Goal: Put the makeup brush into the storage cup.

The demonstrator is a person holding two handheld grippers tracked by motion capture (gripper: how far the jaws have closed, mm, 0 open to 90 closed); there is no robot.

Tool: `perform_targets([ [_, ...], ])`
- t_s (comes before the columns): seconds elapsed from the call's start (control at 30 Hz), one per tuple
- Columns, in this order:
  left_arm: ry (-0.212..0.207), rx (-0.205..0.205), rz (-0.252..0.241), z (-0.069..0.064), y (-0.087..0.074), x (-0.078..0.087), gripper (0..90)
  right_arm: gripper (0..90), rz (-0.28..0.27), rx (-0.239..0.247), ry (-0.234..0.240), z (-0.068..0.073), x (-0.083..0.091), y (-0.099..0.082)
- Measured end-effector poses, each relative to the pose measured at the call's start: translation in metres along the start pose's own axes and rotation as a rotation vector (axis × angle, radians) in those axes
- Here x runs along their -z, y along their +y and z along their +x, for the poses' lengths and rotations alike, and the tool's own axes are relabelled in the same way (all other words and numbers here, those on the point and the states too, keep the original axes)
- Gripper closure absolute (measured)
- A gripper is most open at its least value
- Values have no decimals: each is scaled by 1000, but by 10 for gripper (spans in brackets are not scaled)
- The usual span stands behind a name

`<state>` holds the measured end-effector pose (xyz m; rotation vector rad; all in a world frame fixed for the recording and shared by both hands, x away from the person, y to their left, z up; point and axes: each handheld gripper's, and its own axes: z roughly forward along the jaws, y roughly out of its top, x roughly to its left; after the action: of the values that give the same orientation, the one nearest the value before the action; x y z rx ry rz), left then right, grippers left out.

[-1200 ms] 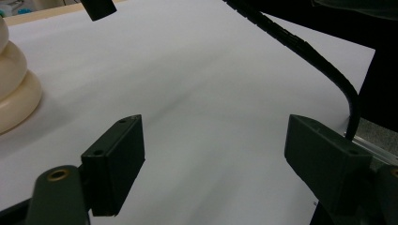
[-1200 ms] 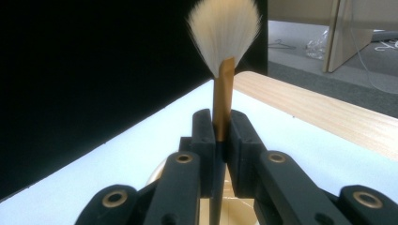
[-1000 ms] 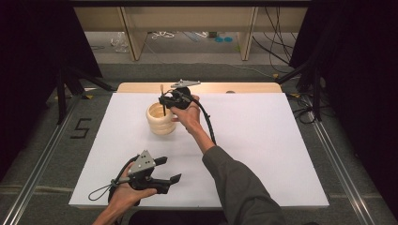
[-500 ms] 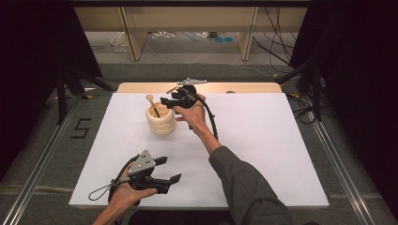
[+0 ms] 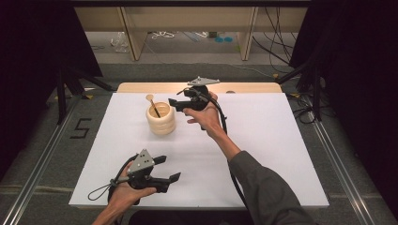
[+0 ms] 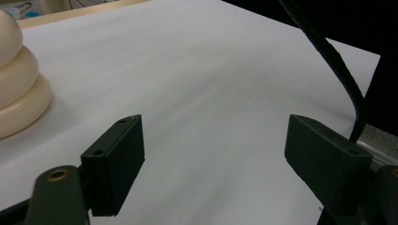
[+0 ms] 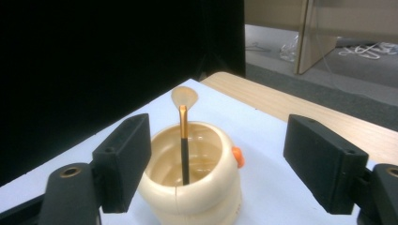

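One cream ribbed cup (image 5: 161, 120) stood on the white table (image 5: 281, 140), holding one spoon (image 5: 153, 105) leaning against its rim. Two grippers were in use: the right gripper (image 5: 177, 104), jaws spread, hovered just beside the cup, while the left gripper (image 5: 168, 169), also spread and empty, sat near the table's front edge.

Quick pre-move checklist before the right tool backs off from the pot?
1. Right tool open, nothing between its jaws: ok.
2. Spoon inside cream pot, leaning on the rim: ok.
3. Pot upright on white board: ok.
4. Left tool open, holding nothing, near the board's front edge, apart from the pot: ok.
5. Right tool's cable off the pot: ok.
6. Spoon steady in the pot: cannot tell.
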<state>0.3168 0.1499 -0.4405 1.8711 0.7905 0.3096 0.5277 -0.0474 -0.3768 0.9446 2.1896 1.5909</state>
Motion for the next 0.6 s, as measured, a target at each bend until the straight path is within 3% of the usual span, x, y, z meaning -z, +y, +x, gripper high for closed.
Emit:
perform_targets([
  [0.37, 7, 15, -19, 2, 1, 1, 180, 177, -12, 30, -6, -2, 43, -3],
  [0.6, 9, 13, -23, 2, 0, 0, 170, 178, -17, 48, 4, 5, 67, -10],
])
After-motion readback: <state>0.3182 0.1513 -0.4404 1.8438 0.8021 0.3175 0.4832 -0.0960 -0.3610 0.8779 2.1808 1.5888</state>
